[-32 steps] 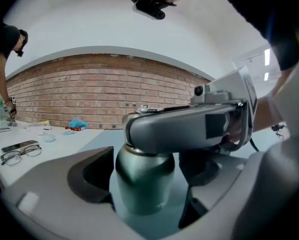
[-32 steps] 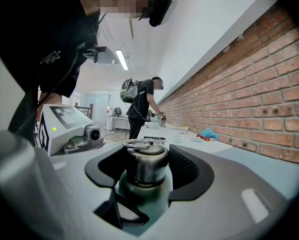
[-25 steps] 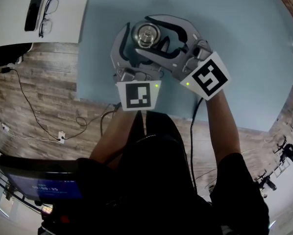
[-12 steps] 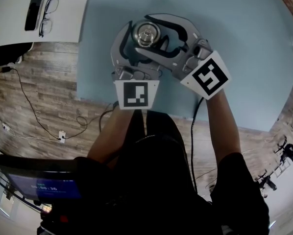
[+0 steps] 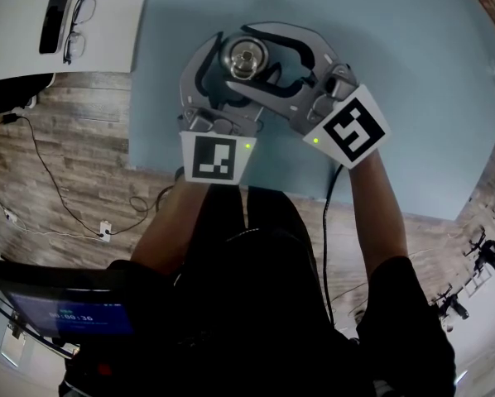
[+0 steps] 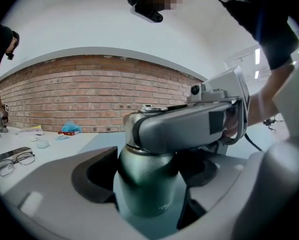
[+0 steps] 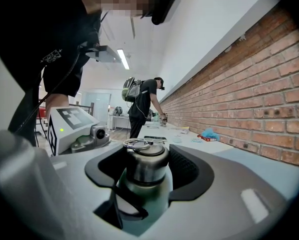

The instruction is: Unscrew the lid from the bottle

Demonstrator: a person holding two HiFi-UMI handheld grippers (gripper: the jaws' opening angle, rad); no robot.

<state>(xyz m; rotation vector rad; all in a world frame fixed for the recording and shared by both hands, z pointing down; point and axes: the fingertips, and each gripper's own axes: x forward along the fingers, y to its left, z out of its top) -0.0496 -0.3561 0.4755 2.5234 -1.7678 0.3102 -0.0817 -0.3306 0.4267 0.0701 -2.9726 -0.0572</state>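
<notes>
A dark green bottle (image 6: 147, 181) stands on the blue table (image 5: 413, 73), and its steel lid (image 5: 246, 57) carries a wire ring. My left gripper (image 5: 231, 79) reaches in from the near side. Its jaws have just been closing, and its pads (image 6: 97, 176) press on the bottle's body. Higher up, my right gripper (image 7: 147, 170) comes in from the right, shut on the lid (image 7: 147, 159). One of the right gripper's grey jaws crosses the top of the bottle in the left gripper view and hides the lid there.
A white table at the far left holds glasses (image 5: 80, 27) and a phone (image 5: 55, 19). A brick wall (image 6: 79, 96) runs along the far side. Another person (image 7: 144, 101) stands at a table in the distance. Cables (image 5: 49, 172) lie on the wooden floor.
My left gripper's marker cube has swung left and slightly toward me in the head view, turning around the bottle. The right gripper and the lid have stayed put.
</notes>
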